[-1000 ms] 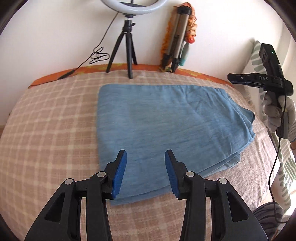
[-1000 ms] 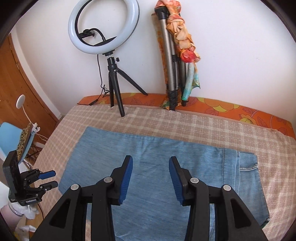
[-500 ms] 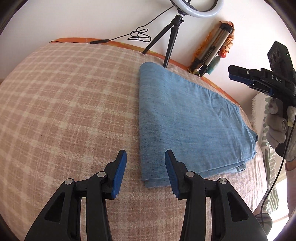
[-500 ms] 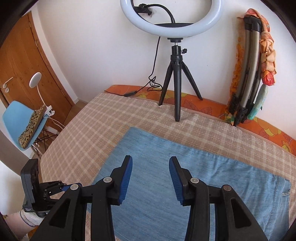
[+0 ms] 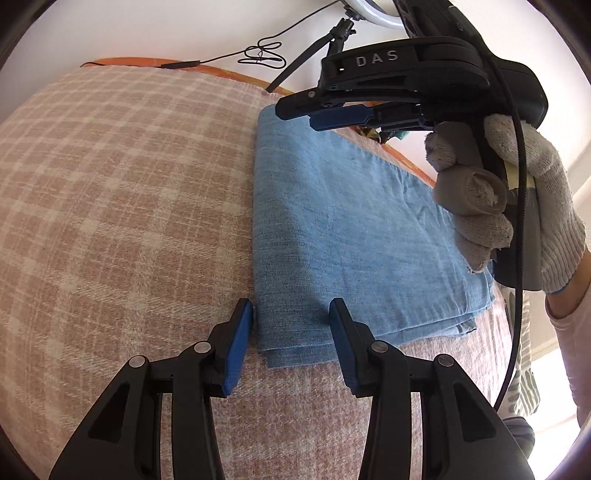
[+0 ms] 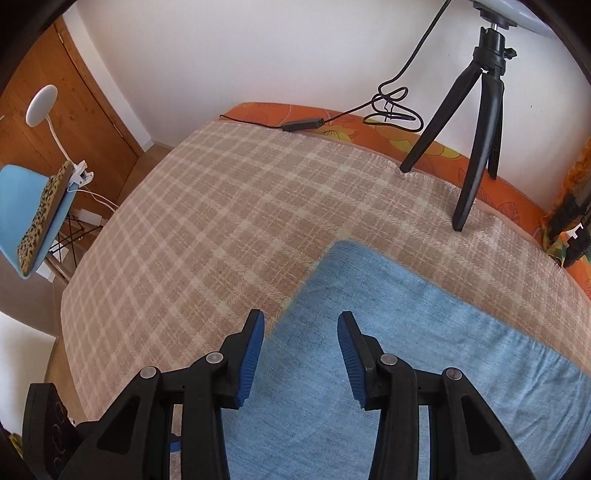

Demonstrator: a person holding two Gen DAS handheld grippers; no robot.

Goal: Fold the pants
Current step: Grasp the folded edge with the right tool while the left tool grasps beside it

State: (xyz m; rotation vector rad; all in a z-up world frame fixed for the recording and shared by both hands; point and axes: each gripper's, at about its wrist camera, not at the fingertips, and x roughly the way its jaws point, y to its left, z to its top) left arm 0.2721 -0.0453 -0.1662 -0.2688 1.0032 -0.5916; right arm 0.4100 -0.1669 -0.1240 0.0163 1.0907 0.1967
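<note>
pants [image 5: 343,236]: folded, flat on bed [image 5: 122,192]
left claw [image 5: 290,334]: open, straddling near corner
right claw [image 6: 301,345]: open, above far corner, prob. not touching
risk: grabbing top layer only, stack splays

Plaid beige blanket [image 6: 229,206] covers the bed; orange floral sheet [image 6: 436,147] shows along its far edge at 12–2 o'clock. Black tripod [image 6: 476,122] stands at 1 o'clock, feet on blanket edge and sheet, ring light [image 6: 517,9] cut off at top. Black cable [image 6: 391,107] with inline switch lies looped on the sheet at 12. White wall [image 6: 258,48] behind. At 9 o'clock: blue chair [image 6: 26,192] with leopard-print cushion [image 6: 44,218], white clip lamp [image 6: 40,103], wooden door [image 6: 92,96]. Folded stand with orange cloth [image 6: 569,206] at 3, mostly cropped.
</note>
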